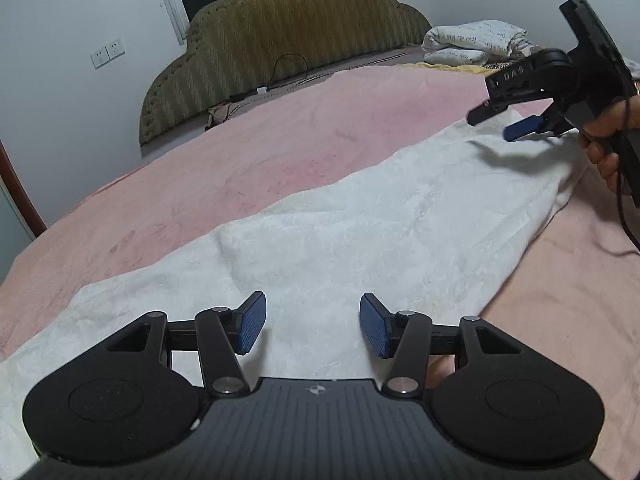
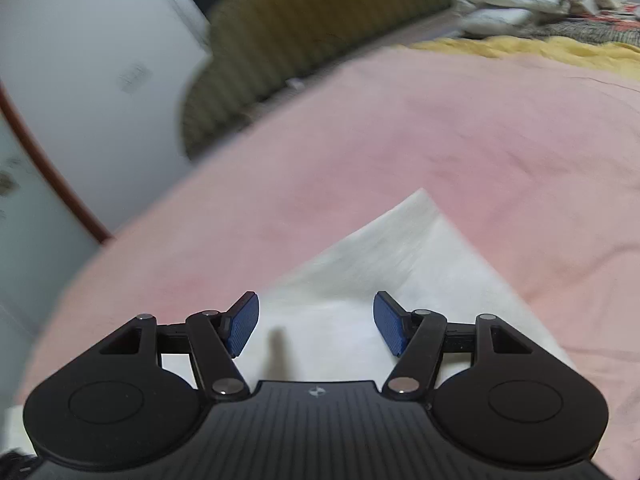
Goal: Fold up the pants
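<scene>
White textured fabric pants (image 1: 360, 216) lie flat on pink bed cover (image 1: 200, 168). Left hand-held gripper (image 1: 313, 328) spread w/ nothing between; right hand-held gripper (image 2: 316, 324) spread too, above pants' corner.

The pants (image 1: 340, 220) lie on the bedspread (image 1: 200, 168). The headboard (image 1: 280, 40) stands behind, bedding (image 1: 472, 40) at its right.

A bed (image 1: 248, 152) under a pink sheet carries white pants (image 1: 360, 232) stretched from near left to far right, with folded bedding (image 1: 472, 40) piled far right.
</scene>
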Demonstrator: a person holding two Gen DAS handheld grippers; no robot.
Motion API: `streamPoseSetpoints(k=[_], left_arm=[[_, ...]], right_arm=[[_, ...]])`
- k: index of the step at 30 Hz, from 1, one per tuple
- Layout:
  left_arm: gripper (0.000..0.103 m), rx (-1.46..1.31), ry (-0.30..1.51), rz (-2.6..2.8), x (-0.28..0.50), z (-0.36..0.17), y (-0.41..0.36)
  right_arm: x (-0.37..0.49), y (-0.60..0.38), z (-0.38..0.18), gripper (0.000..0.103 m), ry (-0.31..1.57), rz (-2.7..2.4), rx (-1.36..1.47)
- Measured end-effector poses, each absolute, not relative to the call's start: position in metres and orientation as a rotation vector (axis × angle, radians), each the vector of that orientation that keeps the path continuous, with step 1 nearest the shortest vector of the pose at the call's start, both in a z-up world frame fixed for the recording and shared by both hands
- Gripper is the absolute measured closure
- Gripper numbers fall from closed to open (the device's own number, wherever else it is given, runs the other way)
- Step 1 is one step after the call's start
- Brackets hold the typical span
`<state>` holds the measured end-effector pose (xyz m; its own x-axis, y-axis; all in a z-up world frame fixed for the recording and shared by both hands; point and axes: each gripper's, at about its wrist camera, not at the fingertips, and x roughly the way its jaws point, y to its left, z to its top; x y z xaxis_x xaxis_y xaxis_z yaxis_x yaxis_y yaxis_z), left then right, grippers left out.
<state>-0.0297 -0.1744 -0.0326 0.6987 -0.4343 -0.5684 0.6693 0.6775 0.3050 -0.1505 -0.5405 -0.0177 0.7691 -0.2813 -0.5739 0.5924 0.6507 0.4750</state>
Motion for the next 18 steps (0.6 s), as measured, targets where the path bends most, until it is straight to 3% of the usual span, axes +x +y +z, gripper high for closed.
streamPoseSetpoints(k=[5, 10, 16, 18], left_arm=[[0.038, 0.460, 0.419, -0.570, -0.023, -0.020, -0.165], [0.038, 0.438, 0.566, -0.578, -0.003, -0.029, -0.158], [0.036, 0.497, 0.432, -0.541, -0.024, -0.027, -0.160], [0.035, 0.474, 0.451, -0.543, -0.020, -0.025, -0.160]], right_arm=[[-0.168, -0.531, -0.003, 0.038, 0.409, -0.539, 0.655], [-0.165, -0.522, -0.011, 0.037, 0.502, -0.369, 0.712], [-0.196, -0.505, 0.007, 0.034, 0.447, -0.453, 0.633], [-0.202, -0.494, 0.007, 0.027, 0.453, -0.313, 0.674]])
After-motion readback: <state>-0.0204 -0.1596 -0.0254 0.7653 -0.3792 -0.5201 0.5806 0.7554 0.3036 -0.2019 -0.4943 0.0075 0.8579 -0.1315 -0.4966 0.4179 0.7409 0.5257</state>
